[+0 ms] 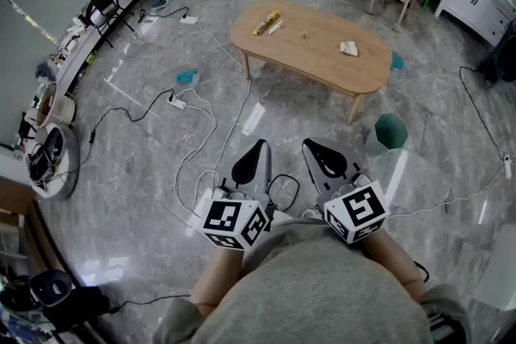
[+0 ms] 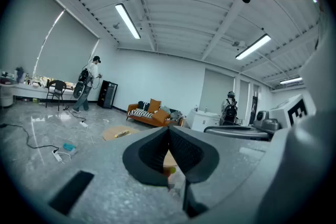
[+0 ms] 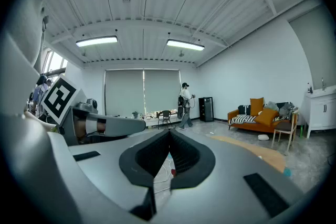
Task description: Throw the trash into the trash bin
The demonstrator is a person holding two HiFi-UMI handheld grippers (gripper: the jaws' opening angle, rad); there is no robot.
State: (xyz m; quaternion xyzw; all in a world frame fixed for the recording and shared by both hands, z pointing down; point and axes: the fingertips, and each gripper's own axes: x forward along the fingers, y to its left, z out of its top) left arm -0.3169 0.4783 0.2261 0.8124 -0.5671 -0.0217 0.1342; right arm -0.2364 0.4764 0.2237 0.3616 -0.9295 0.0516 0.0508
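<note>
Entry: left tongs (image 1: 254, 161) and right tongs (image 1: 326, 161), two in all, were held side by side close to the person's body. Each pair was closed with nothing between its pads, as the left gripper view (image 2: 169, 129) and right gripper view (image 3: 169, 134) confirmed. Both pointed roughly level toward twelve o'clock. One oval wooden bench (image 1: 322, 64) stood well apart at twelve o'clock from the tongs, its long axis running from ten to four o'clock. Trash on the bench appeared to number four pieces:

- one yellow wrapper (image 1: 266, 22) near the ten o'clock end, its long axis from about seven to one o'clock
- one pale scrap (image 1: 276, 27) just beside the wrapper
- one small scrap (image 1: 306, 35) near the middle
- one crumpled white paper (image 1: 348, 48) toward the four o'clock end

One teal trash bin (image 1: 390, 131) stood upright and open on the floor, just beside the bench's near leg, at about two o'clock from the right tongs. It was nearer to the tongs than any of the trash. By my judgement the right tongs lay nearer the bin and the crumpled paper, the left tongs nearer the wrapper. No piece was within reach, so an approach toward twelve o'clock would have to come first. The task was not yet begun: all the trash lay on the bench, and no trash could be made out in the bin.
</note>
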